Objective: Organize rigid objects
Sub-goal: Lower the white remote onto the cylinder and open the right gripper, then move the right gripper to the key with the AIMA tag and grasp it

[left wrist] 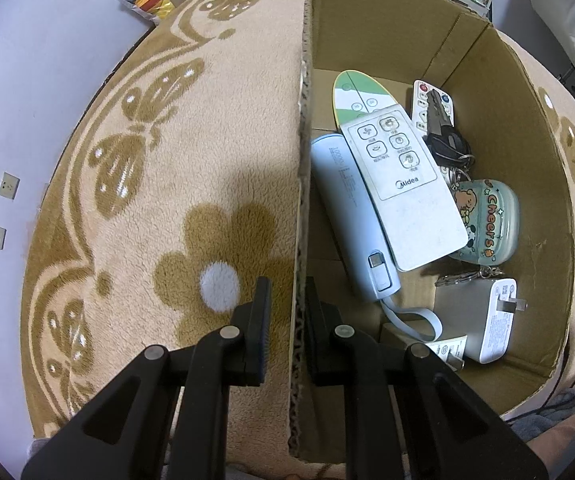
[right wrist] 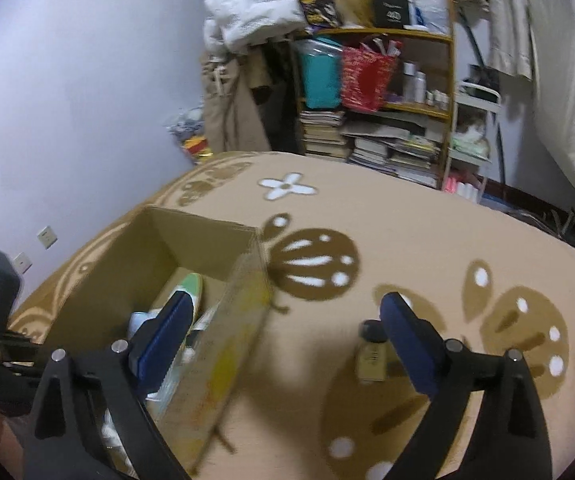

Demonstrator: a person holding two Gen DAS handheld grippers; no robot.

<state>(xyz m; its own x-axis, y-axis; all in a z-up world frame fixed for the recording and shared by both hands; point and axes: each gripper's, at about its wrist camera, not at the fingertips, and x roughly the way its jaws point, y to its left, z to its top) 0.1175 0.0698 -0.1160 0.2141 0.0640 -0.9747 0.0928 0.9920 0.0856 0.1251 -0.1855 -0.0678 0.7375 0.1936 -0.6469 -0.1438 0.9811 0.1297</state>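
One small bottle [right wrist: 371, 354] beside the right hand-held gripper [right wrist: 287, 308].

Partly hidden in the cardboard box [left wrist: 487, 92]: small remote [left wrist: 423, 100] under keys [left wrist: 445, 136], green-striped board [left wrist: 353, 96] under Midea remote [left wrist: 403, 184]; right-wrist view motion-blurred, bottle [right wrist: 371, 354] label unreadable.

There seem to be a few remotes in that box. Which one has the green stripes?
The surfboard-shaped remote at the far end of the cardboard box; the Midea remote lying over it is plain white, and the small remote has red and blue buttons.

A home bedroom: patterned blanket [right wrist: 387, 232], cluttered bookshelf [right wrist: 379, 92], hanging clothes [right wrist: 247, 4].
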